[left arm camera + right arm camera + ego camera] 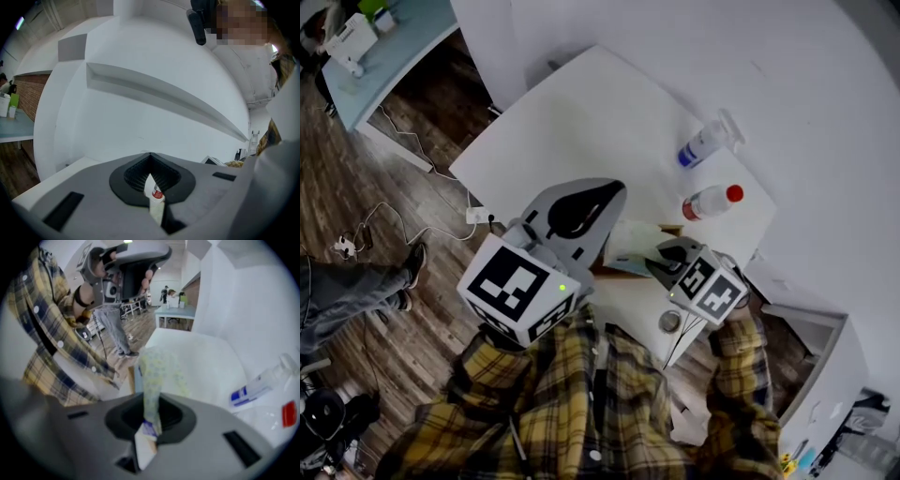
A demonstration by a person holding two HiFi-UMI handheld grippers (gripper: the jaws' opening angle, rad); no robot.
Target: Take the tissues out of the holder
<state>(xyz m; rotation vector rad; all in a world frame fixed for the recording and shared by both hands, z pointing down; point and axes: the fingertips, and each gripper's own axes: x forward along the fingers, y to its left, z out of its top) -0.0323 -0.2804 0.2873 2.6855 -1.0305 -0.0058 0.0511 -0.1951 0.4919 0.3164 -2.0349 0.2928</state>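
**Gripping the tissue pack (157, 371)**

Clamped in the right claw (151, 401), narrow on the yellow-patterned pack, right at the wooden holder (131, 380) by the counter's (581, 122) near edge. Holding the left claw (150, 157) raised, tips together, empty.

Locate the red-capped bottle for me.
Head view: the red-capped bottle lies at the right of the white table, between the spray bottle and the right gripper.

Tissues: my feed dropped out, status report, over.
Right gripper shut on tissues. Left gripper shut, empty, held up. Spray bottle and red-capped bottle lie clear; nothing in the way.
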